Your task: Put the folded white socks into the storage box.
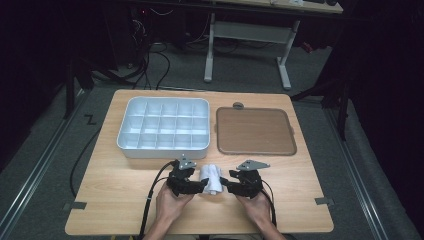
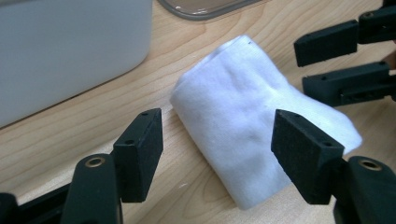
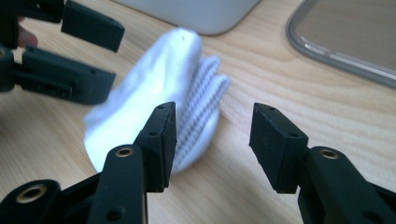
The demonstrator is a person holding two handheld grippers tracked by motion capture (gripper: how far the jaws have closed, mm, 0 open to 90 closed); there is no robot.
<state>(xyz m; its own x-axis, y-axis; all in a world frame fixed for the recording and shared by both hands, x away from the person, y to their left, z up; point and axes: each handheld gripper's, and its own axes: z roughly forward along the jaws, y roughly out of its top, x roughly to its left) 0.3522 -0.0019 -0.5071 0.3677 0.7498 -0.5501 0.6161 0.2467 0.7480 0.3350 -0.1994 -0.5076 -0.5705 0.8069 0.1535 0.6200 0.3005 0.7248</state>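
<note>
A folded white cloth (image 1: 212, 179) lies on the wooden table near its front edge, between my two grippers. My left gripper (image 1: 204, 185) sits just left of it, open. In the left gripper view the cloth (image 2: 247, 126) lies in and beyond the gap between the two jaws of that gripper (image 2: 219, 140), and neither pad presses on it. My right gripper (image 1: 226, 183) is at the cloth's right side, also open. In the right gripper view the cloth (image 3: 149, 102) lies left of the empty gap of that gripper (image 3: 217, 135). The left gripper (image 3: 112, 56) shows beyond it.
A white tray (image 1: 165, 151) with several compartments stands behind the cloth at the left. A brown lid with a clear rim (image 1: 255, 131) lies to its right, and a small grey round piece (image 1: 238, 105) sits behind that. Bare wood stretches on either side of the hands.
</note>
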